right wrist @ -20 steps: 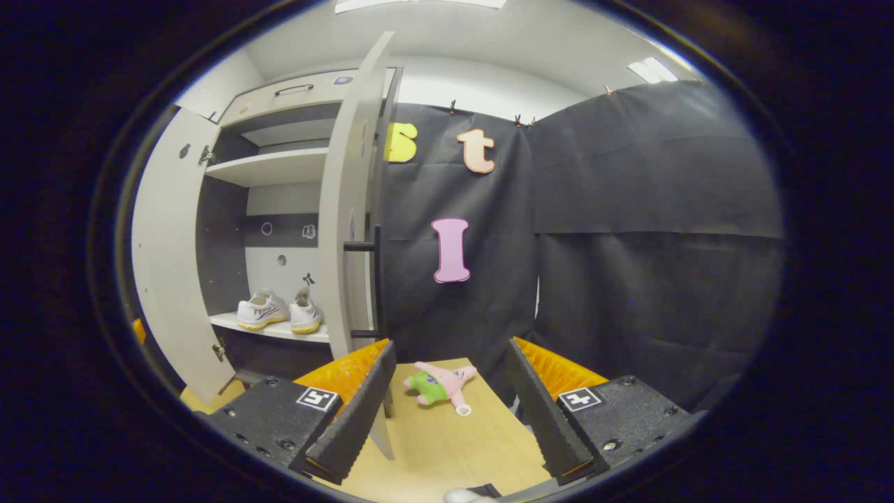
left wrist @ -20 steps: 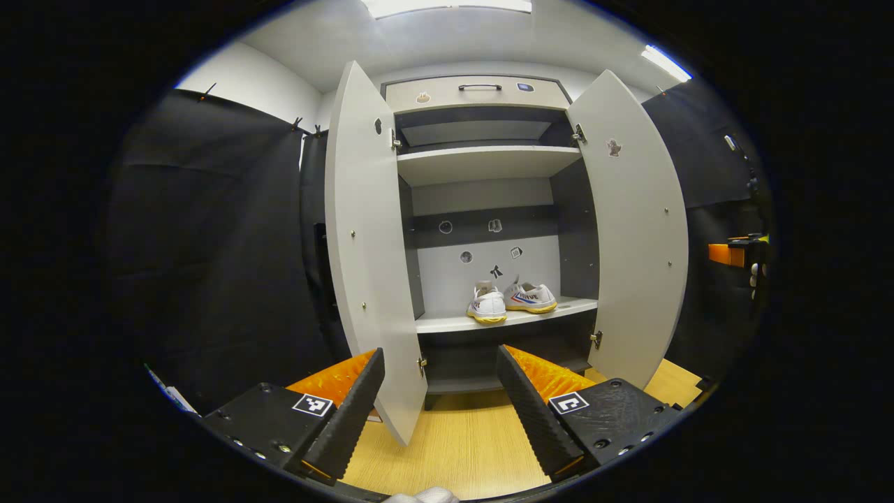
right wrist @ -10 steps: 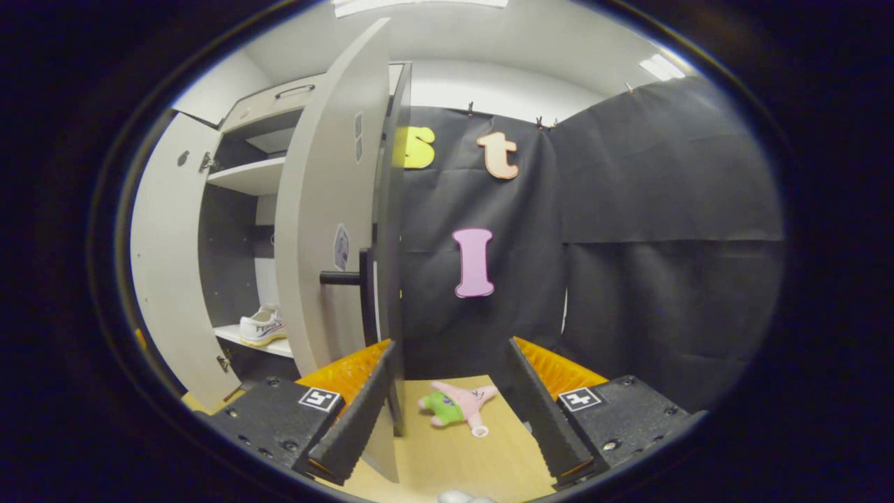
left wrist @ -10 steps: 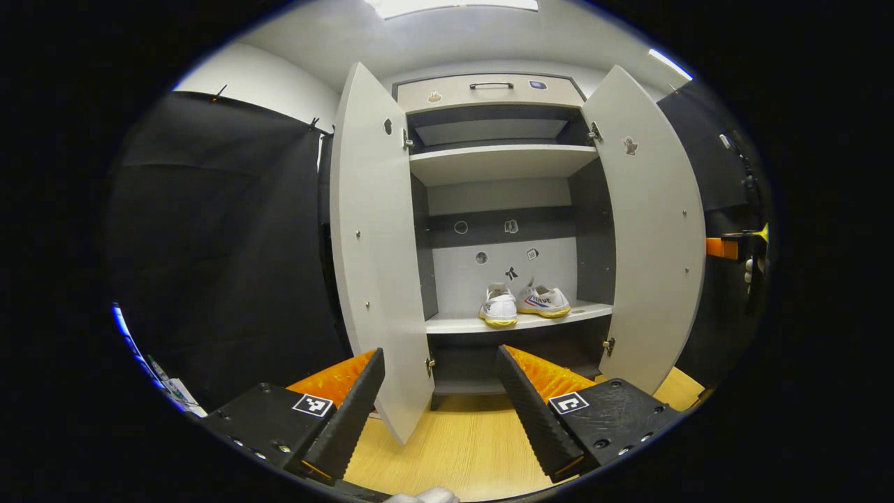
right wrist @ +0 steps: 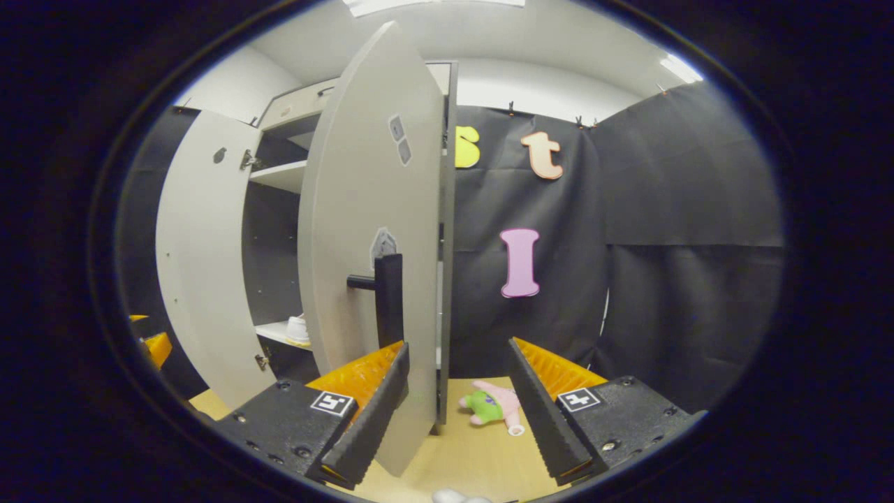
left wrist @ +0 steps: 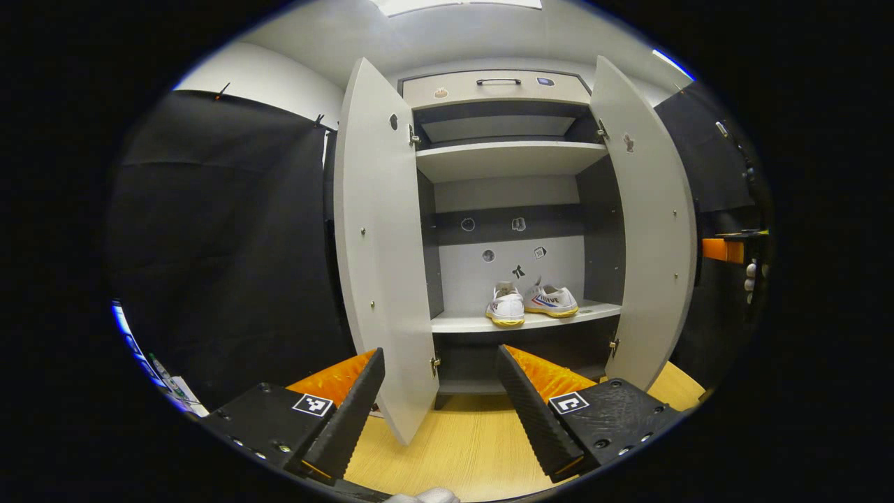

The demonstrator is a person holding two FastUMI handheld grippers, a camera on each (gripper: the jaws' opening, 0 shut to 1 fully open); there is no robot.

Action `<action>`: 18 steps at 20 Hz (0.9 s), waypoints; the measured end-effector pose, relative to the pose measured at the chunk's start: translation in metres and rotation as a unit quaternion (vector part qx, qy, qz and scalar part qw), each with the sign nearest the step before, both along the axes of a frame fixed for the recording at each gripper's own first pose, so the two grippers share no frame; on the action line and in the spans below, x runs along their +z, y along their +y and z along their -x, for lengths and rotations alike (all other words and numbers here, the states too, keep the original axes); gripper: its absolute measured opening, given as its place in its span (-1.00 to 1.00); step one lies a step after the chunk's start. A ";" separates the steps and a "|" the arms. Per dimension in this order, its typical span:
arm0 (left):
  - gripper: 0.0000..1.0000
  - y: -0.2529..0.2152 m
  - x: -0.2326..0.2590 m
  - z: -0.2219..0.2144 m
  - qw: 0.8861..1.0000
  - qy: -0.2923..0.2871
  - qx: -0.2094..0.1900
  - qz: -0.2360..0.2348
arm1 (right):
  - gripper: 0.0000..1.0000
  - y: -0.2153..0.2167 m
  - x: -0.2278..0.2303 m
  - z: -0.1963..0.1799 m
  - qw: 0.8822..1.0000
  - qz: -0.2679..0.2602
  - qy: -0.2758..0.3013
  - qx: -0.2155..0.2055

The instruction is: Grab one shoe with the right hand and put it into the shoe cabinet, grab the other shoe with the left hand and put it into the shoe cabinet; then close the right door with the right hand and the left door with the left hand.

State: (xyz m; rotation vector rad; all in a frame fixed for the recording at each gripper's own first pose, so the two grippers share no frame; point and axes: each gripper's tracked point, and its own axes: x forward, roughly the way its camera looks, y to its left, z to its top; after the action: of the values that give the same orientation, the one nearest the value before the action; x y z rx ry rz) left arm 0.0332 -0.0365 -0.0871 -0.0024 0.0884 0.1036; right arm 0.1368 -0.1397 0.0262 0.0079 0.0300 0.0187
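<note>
Grey right door (right wrist: 370, 230) just ahead of right gripper (right wrist: 454, 412), jaws apart, empty: push outer face beside handle (right wrist: 383, 297) (both shoes (left wrist: 532, 303) shelved).

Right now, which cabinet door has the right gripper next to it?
The right door, the one with the dark bar handle on its outer face. The right gripper sits open at its lower edge, behind the outer face. The left door stands farther off.

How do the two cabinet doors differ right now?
In the left gripper view, the left door swings out wide, its edge between the left tongs; the right door stands farther off. In the right gripper view, the right door's handle is close above the right tongs. Both are grey and open.
</note>
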 end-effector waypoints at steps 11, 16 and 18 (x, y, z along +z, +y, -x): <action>0.93 0.074 -0.007 0.026 0.998 0.023 0.052 -0.008 | 0.99 0.101 -0.013 0.001 0.996 -0.008 0.006 0.092; 0.93 0.113 -0.017 0.023 0.997 0.029 0.069 -0.020 | 0.97 0.135 -0.023 0.024 0.993 0.001 0.015 0.114; 0.92 0.132 -0.016 0.021 0.997 0.026 0.077 -0.020 | 0.97 0.148 -0.029 0.031 0.993 0.006 0.024 0.118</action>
State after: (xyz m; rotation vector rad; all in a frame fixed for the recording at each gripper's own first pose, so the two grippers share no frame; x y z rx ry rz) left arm 0.0125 0.0951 -0.1032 0.0326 0.1373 0.2591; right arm 0.1061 0.0080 -0.0028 -0.0069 0.0781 0.2540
